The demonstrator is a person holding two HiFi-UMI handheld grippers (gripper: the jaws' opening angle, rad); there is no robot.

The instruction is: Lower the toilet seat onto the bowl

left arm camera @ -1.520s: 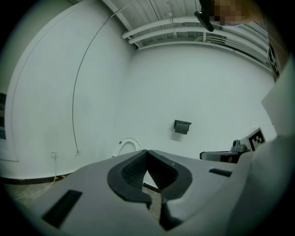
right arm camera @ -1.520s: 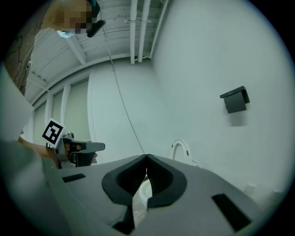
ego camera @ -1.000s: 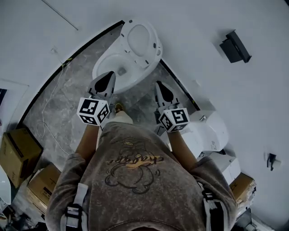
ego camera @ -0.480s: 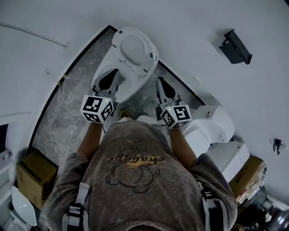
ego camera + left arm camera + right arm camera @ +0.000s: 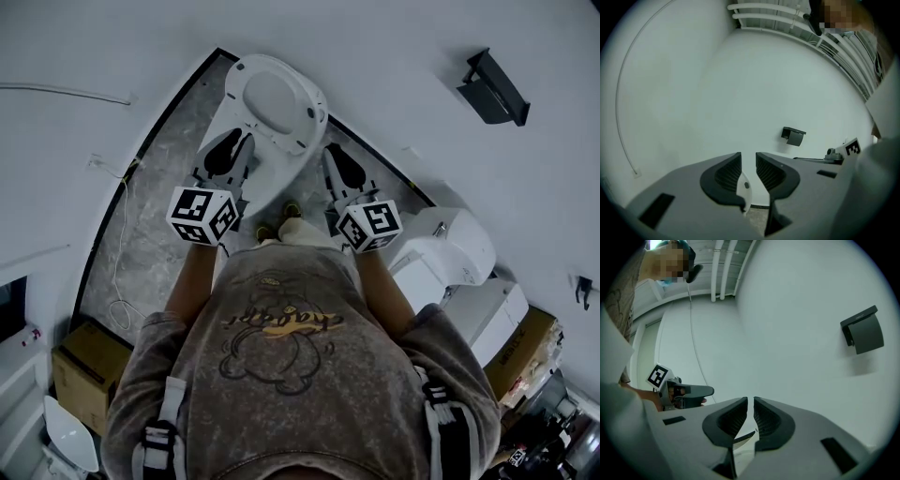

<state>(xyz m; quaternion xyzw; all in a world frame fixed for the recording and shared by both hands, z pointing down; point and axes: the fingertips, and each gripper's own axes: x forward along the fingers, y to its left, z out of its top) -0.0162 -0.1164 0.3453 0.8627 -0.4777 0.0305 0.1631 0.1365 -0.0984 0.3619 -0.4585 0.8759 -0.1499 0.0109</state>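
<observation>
A white toilet (image 5: pixel 251 184) stands against the white wall, with its seat and lid (image 5: pixel 272 101) raised. My left gripper (image 5: pixel 228 152) is over the left side of the bowl, just below the raised seat. Its jaws are opening, with a small gap and nothing pressed between the pads. A white edge of the seat (image 5: pixel 744 191) shows low between them in the left gripper view. My right gripper (image 5: pixel 336 161) hangs to the right of the toilet, shut with nothing in it. A white rim edge (image 5: pixel 743 437) shows under its jaws.
A black holder (image 5: pixel 494 86) is fixed to the wall at the upper right. A second white toilet (image 5: pixel 441 253) and cardboard boxes (image 5: pixel 525 352) stand at the right. Another box (image 5: pixel 89 361) sits at the left. A thin cable (image 5: pixel 117 272) runs across the grey floor.
Both grippers have moved forward to the toilet. The left one has gone from in front of the bowl to over it. Its jaws look slightly parted now.
</observation>
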